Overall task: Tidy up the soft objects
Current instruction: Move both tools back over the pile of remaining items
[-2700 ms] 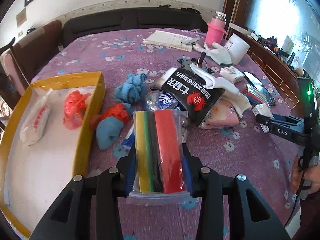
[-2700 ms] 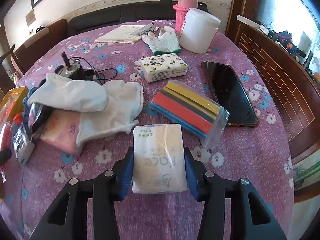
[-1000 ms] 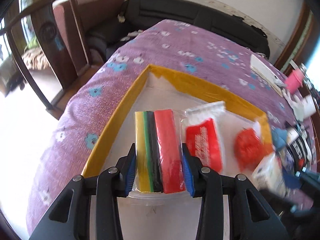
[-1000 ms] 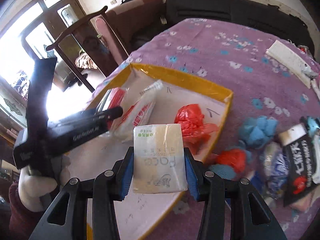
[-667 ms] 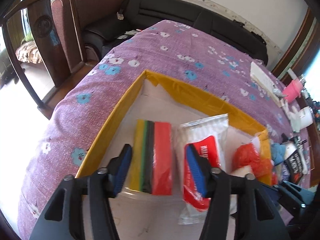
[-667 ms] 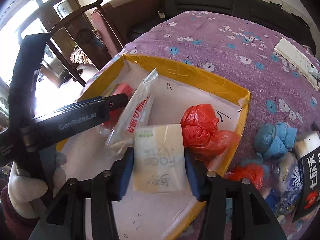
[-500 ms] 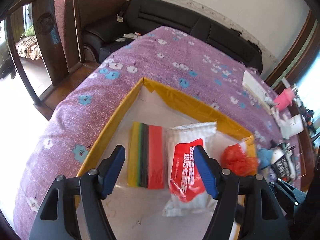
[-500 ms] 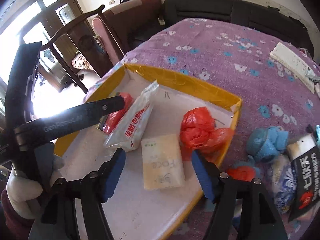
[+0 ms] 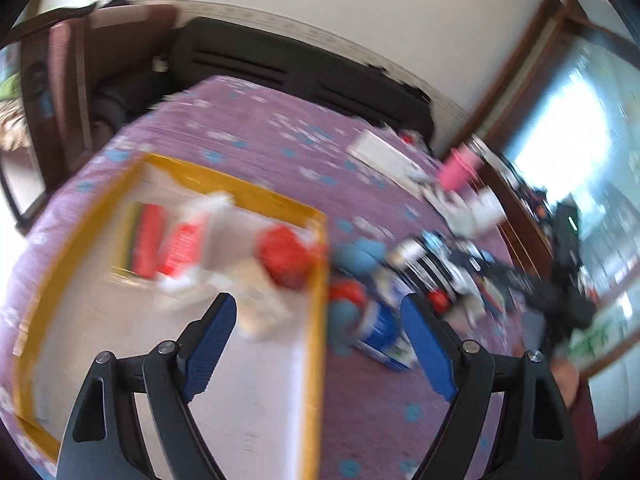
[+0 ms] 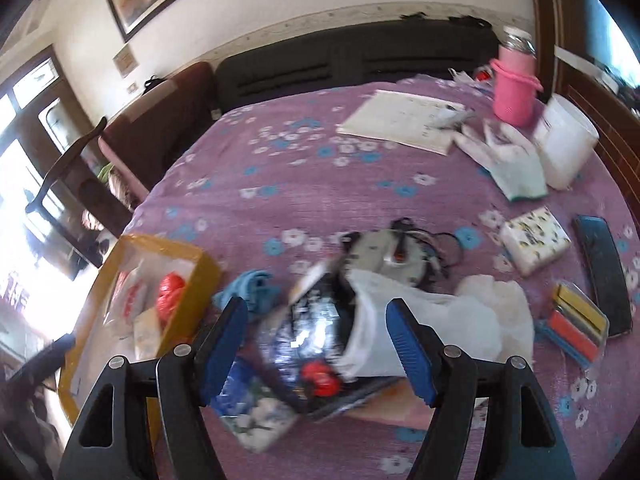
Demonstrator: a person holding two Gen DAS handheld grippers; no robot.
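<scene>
My left tongs (image 9: 318,314) stand wide and are opening further, with nothing between the blue pads (image 9: 210,346); they hang over the right-hand wall of the yellow box (image 9: 316,320). Inside the box I can make out, through the blur, the striped sponge pack (image 9: 144,240), a red-and-white packet (image 9: 182,240), a red plastic bag (image 9: 284,256) and a pale tissue pack (image 9: 260,304). My right tongs (image 10: 312,336) are also wide and opening, empty, poised above the pile on the purple flowered surface (image 10: 320,184): a black snack bag (image 10: 308,328), a white cloth (image 10: 440,320), a blue cloth (image 10: 252,286). Further right lie a second striped sponge pack (image 10: 572,328), a patterned tissue pack (image 10: 534,244) and a phone (image 10: 602,272).
</scene>
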